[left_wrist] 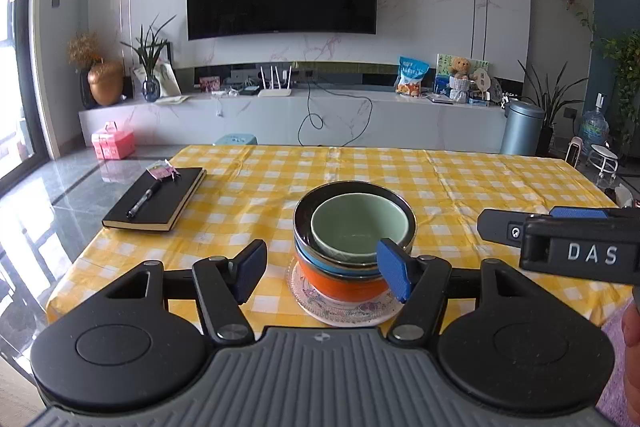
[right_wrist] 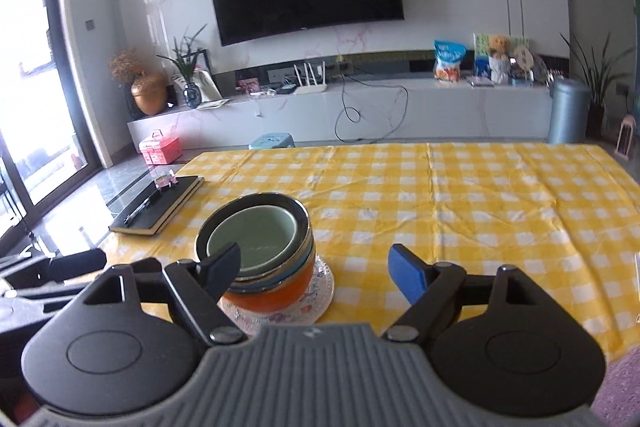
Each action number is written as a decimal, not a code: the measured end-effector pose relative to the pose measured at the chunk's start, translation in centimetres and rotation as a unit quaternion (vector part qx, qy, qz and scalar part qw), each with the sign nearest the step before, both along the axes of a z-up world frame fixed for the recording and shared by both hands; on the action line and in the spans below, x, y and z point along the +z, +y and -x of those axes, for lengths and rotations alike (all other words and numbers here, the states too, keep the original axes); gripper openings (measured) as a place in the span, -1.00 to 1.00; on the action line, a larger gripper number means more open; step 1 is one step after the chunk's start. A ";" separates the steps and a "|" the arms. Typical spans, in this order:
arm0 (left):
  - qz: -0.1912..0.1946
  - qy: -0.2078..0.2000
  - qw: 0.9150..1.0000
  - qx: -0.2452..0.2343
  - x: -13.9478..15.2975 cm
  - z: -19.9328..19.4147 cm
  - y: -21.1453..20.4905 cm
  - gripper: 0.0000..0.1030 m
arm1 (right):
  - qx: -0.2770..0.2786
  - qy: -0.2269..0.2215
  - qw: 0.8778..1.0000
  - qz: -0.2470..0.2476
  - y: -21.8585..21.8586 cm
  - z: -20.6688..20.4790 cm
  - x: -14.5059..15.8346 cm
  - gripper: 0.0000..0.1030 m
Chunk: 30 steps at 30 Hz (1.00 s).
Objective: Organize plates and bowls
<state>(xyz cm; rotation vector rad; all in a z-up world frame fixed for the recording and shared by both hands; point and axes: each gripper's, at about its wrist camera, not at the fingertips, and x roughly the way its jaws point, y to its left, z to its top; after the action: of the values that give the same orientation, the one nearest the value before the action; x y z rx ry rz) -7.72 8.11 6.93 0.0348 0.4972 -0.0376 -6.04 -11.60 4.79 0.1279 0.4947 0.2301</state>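
Note:
A stack of bowls stands on a patterned glass plate (left_wrist: 344, 311) (right_wrist: 324, 287) near the front edge of the yellow checked table. A pale green bowl (left_wrist: 360, 227) (right_wrist: 256, 239) nests in a dark-rimmed bowl (left_wrist: 316, 199) (right_wrist: 256, 201), above a blue bowl (left_wrist: 320, 261) and an orange bowl (left_wrist: 340, 283) (right_wrist: 276, 291). My left gripper (left_wrist: 322, 273) is open just in front of the stack, with nothing gripped. My right gripper (right_wrist: 316, 273) is open to the right of the stack, its left finger overlapping the rim in view. It also appears at the right edge of the left wrist view (left_wrist: 560, 239).
A black notebook (left_wrist: 156, 201) (right_wrist: 160, 205) with a pen (left_wrist: 144, 199) and a small packet lies at the table's left. Behind the table are a TV cabinet (left_wrist: 280, 115), a blue stool, a pink box (left_wrist: 113, 145) and a grey bin (left_wrist: 520, 129).

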 end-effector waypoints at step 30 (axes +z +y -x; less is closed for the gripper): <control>-0.030 0.090 0.995 0.016 -5.3 1.3 -1.9 0.68 | -0.040 -0.016 0.999 0.018 -1.7 5.2 -5.2 0.73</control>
<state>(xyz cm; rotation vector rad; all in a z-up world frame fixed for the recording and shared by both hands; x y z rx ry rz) -9.02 6.26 1.64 0.0817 0.6783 0.0059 -11.28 -13.25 -0.37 0.1078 0.4610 0.1453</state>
